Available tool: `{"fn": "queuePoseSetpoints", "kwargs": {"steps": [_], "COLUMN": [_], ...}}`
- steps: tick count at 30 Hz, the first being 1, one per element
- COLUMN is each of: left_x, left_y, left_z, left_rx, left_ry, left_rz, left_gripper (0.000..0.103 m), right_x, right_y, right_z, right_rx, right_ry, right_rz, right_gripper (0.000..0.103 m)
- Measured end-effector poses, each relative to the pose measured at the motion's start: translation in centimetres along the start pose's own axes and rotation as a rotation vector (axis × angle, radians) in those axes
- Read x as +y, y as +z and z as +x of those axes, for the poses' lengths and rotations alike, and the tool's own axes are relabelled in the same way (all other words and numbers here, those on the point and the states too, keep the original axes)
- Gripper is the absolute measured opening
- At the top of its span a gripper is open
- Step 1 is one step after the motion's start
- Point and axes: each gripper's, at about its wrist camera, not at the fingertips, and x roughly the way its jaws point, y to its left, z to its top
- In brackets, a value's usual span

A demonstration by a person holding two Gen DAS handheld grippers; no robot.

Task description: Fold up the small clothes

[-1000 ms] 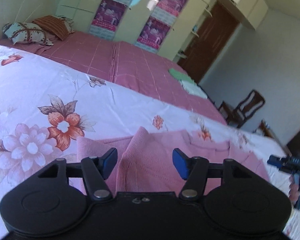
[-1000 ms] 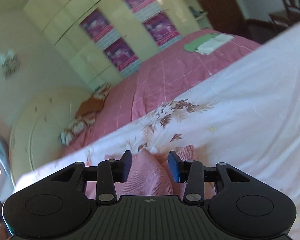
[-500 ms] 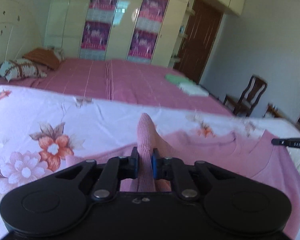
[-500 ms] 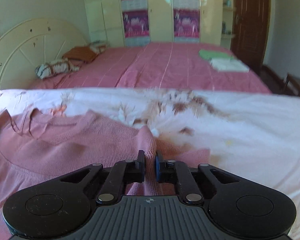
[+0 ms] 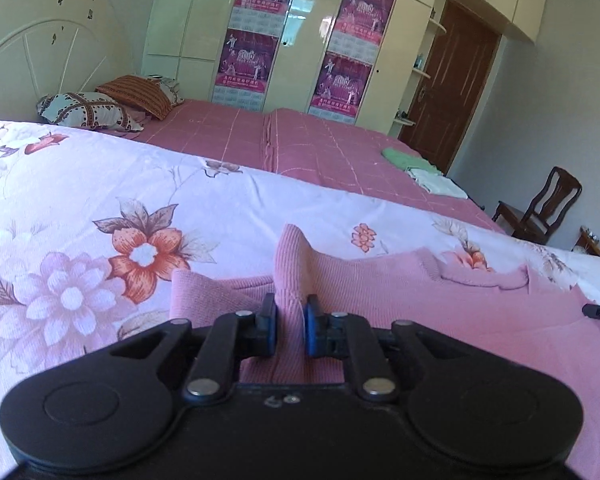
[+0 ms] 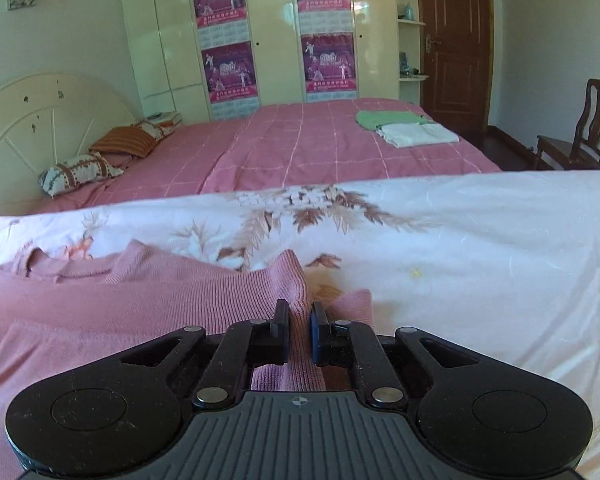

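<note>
Pink sweater point(image 5: 440, 304) pinched at both side edges; floral sheet point(image 6: 480, 240) beyond.

The pink ribbed-knit sweater point(image 5: 440, 300) is matt, soft cloth with fine vertical ribs. Beneath it lies a white floral cotton sheet point(image 5: 80, 208), smooth and faintly creased. The left black plastic claw point(image 5: 290, 330) looks matt (its pivot rivets are shiny metal), with blue rubbery pads point(image 5: 310, 332). The cream wardrobe doors point(image 6: 276, 40) are glossy; the brown wooden door point(image 6: 456, 40) is polished.

Both grippers' fingers point(image 5: 269, 330) have closed, apparently pinching the pink sweater point(image 5: 440, 296).
</note>
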Motion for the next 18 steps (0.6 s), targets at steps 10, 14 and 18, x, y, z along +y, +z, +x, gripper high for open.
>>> {"fn": "queuePoseSetpoints", "kwargs": {"steps": [10,14,18], "left_x": [-6.4,-14.2,-12.2], "left_y": [0.4,-1.8,-2.7], "left_z": [-4.5,-2.4,-0.5], "left_rx": [-0.072,-0.017,0.015], "left_ry": [-0.072,-0.188,-0.087], "left_rz": [0.119,0.255,0.235], "left_gripper": [0.070,0.076,0.074], "right_x": [3.8,11.6,14.4], "right_y": [1.0,-0.7,-2.0], "right_z": [-5.2,-4.2,-2.2], "right_rx": [-0.050,-0.011,0.038], "right_ry": [0.099,0.263,0.256], "right_rz": [-0.082,-0.214,-0.262], "right_gripper": [0.034,0.035,0.035]}}
